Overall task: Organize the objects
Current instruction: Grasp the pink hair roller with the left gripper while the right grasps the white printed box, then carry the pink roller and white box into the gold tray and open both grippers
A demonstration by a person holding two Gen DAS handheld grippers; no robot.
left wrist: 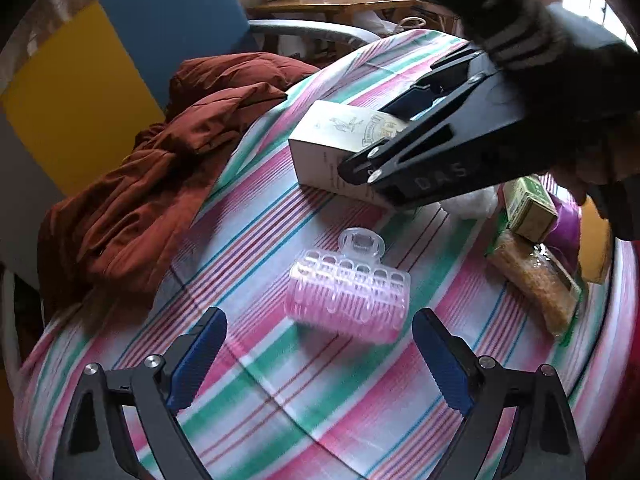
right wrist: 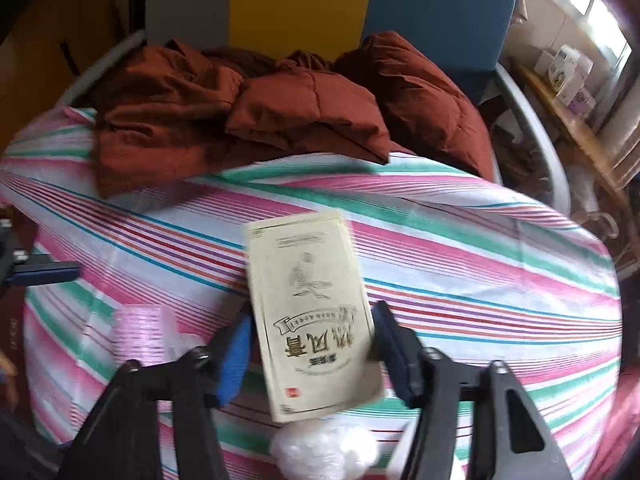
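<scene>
Right wrist view: right tool [right wrist: 310, 344] is closing on the cream printed cardboard box [right wrist: 310, 312], contact unclear; left tool [left wrist: 320, 356] is hanging open near the pink plastic hair roller [left wrist: 348, 300], mostly unsorted.

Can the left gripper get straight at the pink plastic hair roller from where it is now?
Probably yes. The left gripper is open, and the pink plastic hair roller lies on the striped cloth just ahead of its fingers, with nothing between. The right gripper is busy farther back at the cream cardboard box.
</scene>
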